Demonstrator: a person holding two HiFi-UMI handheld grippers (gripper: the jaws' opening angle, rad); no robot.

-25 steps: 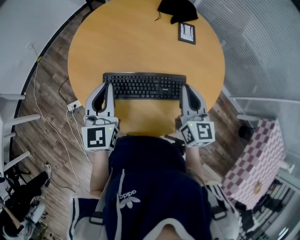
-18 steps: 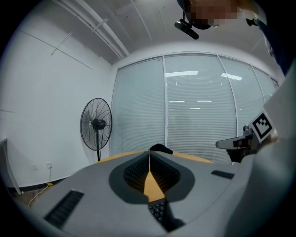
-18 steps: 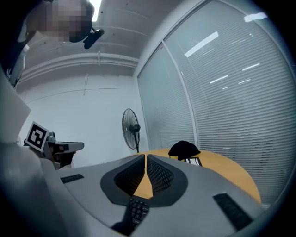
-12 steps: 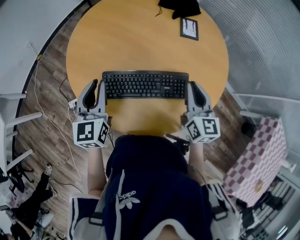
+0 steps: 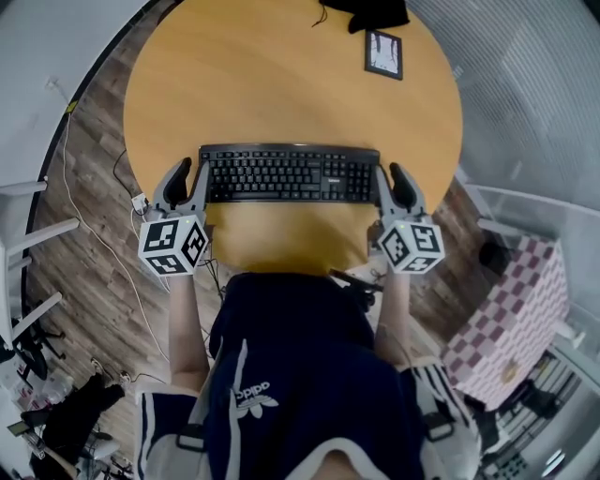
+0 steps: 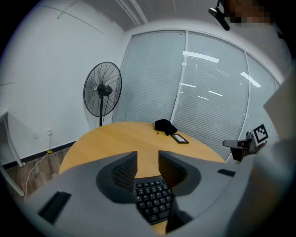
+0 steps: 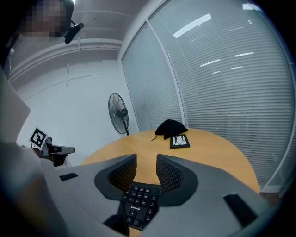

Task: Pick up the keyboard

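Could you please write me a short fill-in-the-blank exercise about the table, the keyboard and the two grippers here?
1. The black keyboard lies on a ____ wooden table.
2. The left gripper and the right gripper are at the keyboard's two ____.
3. Behind the table stands a pedestal ____.
Missing words: round; ends; fan.
Note: both grippers' jaws have just been opening, with nothing clamped between them.

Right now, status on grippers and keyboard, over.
Left gripper and right gripper open, jaws just opened, nothing gripped. Keyboard flat on table, one gripper at each end. Black cloth at far edge, clear.
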